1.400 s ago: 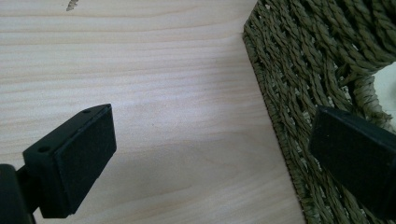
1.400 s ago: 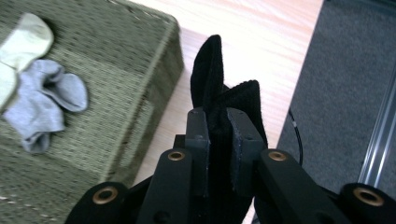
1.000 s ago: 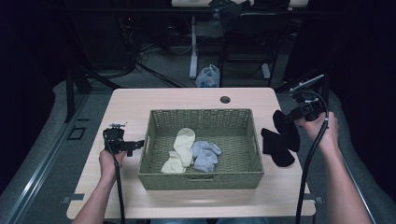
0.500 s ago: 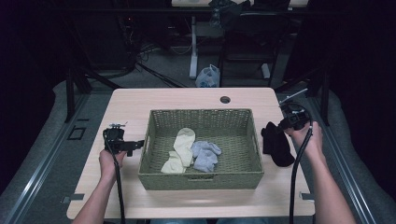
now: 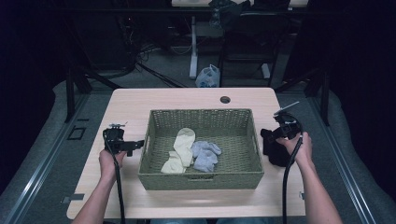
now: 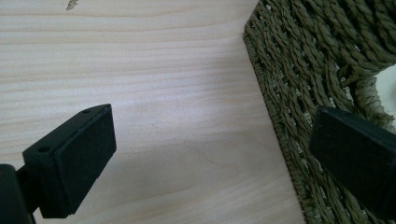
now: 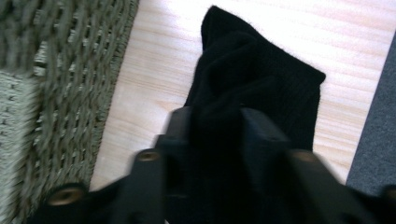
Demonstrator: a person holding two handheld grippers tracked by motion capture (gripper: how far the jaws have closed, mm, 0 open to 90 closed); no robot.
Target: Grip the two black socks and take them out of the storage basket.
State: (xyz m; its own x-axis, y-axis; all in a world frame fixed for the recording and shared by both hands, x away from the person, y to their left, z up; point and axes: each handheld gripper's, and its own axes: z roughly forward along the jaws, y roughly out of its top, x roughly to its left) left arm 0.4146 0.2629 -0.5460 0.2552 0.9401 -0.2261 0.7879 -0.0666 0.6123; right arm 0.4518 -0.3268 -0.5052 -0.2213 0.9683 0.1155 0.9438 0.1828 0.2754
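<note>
— Lower left of the frame, what's the left gripper [image 5: 136,145] doing?

— Idling, jaws spread wide over bare table [image 5: 126,106], just beside the basket [image 5: 201,180].

— And at right?

— The right gripper [image 7: 215,122] has its jaws pressed onto a black sock [image 7: 261,79], which lies on the table just right of the basket. It looks soft, light and floppy; a pinch on bunched fabric should hold.

— Inside the basket?

— A cream sock [image 5: 180,149] touching a grey one [image 5: 204,154].
</note>
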